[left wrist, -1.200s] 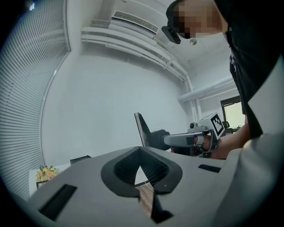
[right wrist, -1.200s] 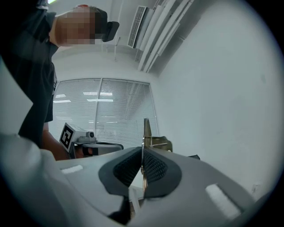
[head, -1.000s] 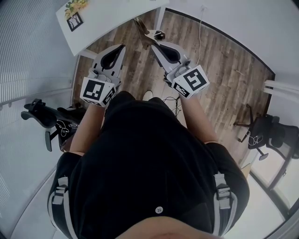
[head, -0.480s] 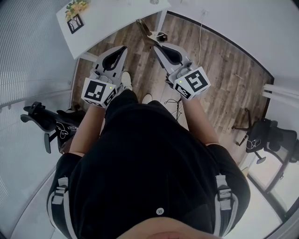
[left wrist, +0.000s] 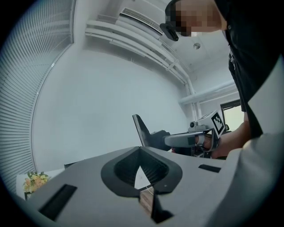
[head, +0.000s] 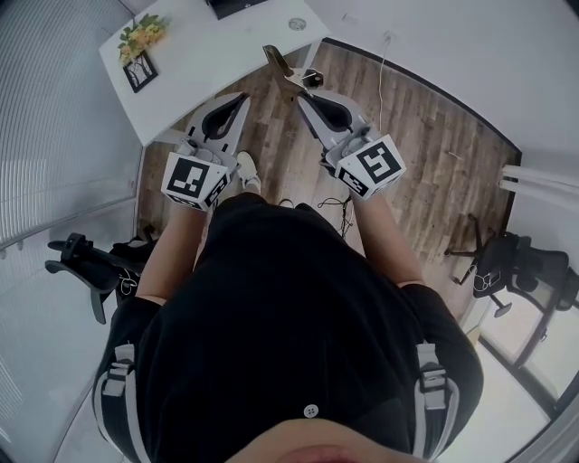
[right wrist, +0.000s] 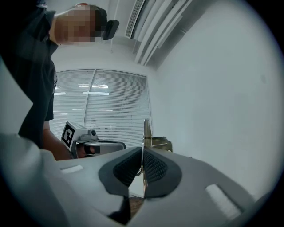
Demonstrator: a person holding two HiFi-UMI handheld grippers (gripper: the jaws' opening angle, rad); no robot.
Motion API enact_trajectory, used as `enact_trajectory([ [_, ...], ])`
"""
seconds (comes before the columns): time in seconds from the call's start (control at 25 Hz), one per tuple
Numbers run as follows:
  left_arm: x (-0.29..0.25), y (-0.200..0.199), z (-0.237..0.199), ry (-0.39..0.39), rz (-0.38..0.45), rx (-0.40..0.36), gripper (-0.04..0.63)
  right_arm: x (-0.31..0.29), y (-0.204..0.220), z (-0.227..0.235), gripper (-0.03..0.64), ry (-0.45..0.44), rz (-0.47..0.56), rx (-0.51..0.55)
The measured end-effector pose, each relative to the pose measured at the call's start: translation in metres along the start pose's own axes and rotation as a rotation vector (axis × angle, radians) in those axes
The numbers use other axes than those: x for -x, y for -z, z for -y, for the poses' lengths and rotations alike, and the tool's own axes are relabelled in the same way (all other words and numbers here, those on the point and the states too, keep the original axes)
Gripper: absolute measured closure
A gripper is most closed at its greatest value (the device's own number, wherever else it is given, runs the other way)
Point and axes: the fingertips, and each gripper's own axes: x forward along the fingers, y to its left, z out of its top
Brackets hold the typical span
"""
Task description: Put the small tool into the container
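Observation:
My right gripper [head: 303,89] is shut on a small brass-coloured metal tool [head: 281,67], which sticks out past its tips over the wooden floor, close to the white table's [head: 208,50] near corner. In the right gripper view the tool [right wrist: 147,133] stands upright, pinched between the pads. My left gripper [head: 241,98] is level beside it, its tips together and nothing in them. On the table lies a small round object [head: 297,24]; I cannot tell whether it is the container. The left gripper view shows the right gripper [left wrist: 195,138] with the tool [left wrist: 142,131].
Yellow flowers [head: 142,34] and a small framed picture [head: 142,70] stand at the table's left end, a dark item [head: 237,4] at its far edge. Office chairs stand at the left [head: 90,262] and right [head: 520,262]. Cables [head: 339,194] lie on the floor.
The person has walked toward the white table, and both grippers have moved forward with them. More of the tabletop shows now. The right gripper's hold on the tool is unchanged.

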Motion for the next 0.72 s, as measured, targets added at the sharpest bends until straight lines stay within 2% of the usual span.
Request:
enact_trajectory([
  [0.72,-0.057,-0.002,-0.134,0.059,0.004,0.019,0.588,-0.133,0.001,0.058,0.601,0.044,-0.043,-0.012],
])
